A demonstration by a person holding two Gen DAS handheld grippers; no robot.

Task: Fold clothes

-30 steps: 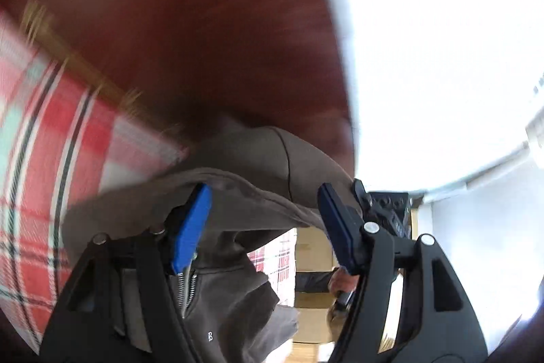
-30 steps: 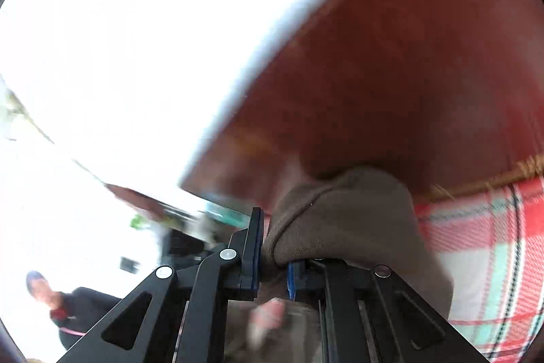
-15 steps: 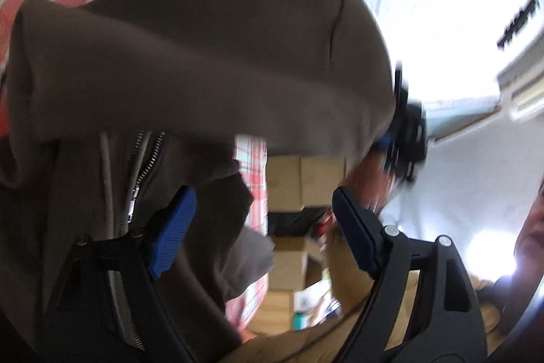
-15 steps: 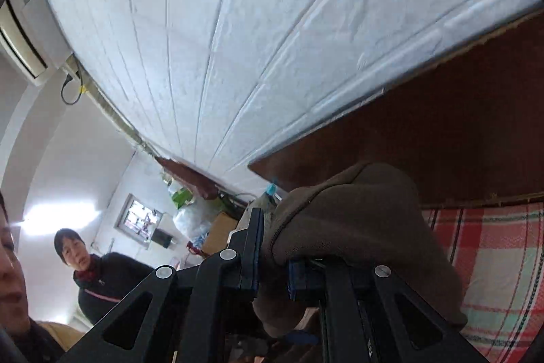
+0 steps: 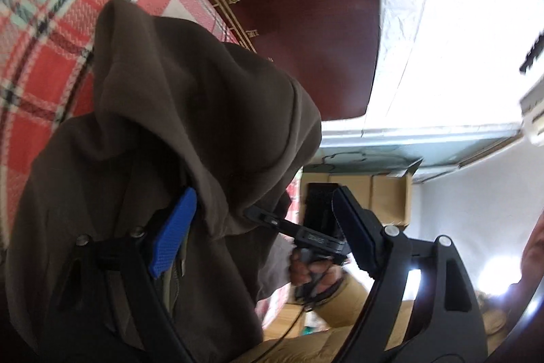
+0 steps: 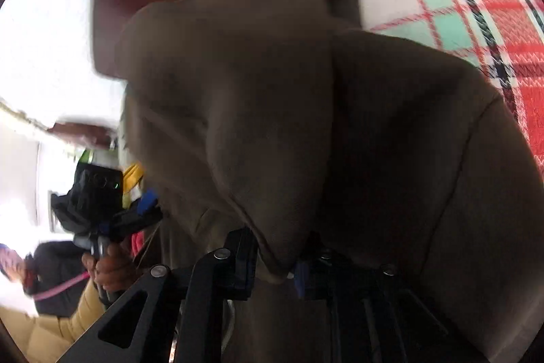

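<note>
Left wrist view: the left hand-held gripper (image 5: 261, 230) is held wide open, empty, just before the brown hoodie (image 5: 190, 111), which is heaped on the plaid bedspread (image 5: 44, 22). The right hand-held gripper (image 6: 275, 267), jaws just opened further, is seen with a hoodie fold between its pads; whether they still pinch it cannot be told.

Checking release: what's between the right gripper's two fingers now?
In the right wrist view, a fold of the brown hoodie hangs between the right gripper fingers; its jaws have just been opening. Whether the pads still touch the cloth is unclear.
</note>
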